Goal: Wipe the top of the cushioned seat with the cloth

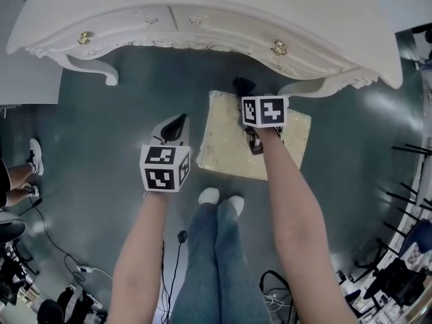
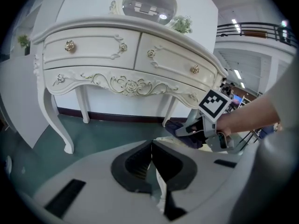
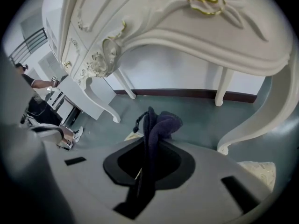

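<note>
Left gripper (image 2: 152, 147) clenched | right gripper (image 3: 148, 146) clamps cloth (image 3: 162, 122) | cushioned seat (image 1: 223, 144) on green floor (image 1: 101, 127) under white dresser (image 1: 223, 12)

Dim, even indoor light; strong fisheye warp w/ dark corners.

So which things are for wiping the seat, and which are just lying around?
For the job:
- cloth, pinched in the right gripper
- seat, right below the cloth

Just there:
- dressing table
- left gripper, shut on nothing, off to the seat's side
- cables on the floor
- someone's shoe
</note>
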The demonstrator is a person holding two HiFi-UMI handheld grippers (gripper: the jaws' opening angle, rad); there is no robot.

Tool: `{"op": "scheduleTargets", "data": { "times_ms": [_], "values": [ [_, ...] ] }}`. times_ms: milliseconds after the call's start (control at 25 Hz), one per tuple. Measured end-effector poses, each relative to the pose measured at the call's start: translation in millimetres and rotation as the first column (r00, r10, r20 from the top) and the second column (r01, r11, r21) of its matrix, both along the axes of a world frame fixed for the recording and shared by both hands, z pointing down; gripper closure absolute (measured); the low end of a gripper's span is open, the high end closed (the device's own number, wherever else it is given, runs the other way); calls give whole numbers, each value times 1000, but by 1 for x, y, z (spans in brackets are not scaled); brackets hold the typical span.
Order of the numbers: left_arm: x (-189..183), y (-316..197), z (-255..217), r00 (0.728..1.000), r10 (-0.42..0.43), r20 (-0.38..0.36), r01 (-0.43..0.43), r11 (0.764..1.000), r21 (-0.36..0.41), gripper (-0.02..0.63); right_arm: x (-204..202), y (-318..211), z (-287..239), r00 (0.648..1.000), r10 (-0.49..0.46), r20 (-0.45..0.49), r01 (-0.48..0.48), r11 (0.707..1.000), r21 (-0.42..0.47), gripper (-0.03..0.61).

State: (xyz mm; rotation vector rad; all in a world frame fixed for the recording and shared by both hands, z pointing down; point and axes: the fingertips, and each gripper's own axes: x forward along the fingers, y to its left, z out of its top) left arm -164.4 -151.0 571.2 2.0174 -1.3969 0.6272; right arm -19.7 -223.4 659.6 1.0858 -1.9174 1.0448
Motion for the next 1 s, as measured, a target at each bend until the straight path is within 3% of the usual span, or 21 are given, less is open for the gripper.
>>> {"op": "scheduleTargets", "data": {
  "times_ms": [560, 840, 1000],
  "values": [
    [-29, 16, 1, 999, -42, 1, 42, 999, -13, 609, -80, 2, 0, 989, -144, 12, 144, 989, 16, 543],
    [-24, 19, -8, 1000, -26, 12, 27, 1000, -12, 609, -83, 2, -32, 978, -114, 174, 96, 989, 111, 543],
    [-13, 16, -18, 1000, -20, 5, 20, 1000, -6, 609, -68, 3, -59, 972, -113, 207, 80, 984, 161, 543]
  ]
}}
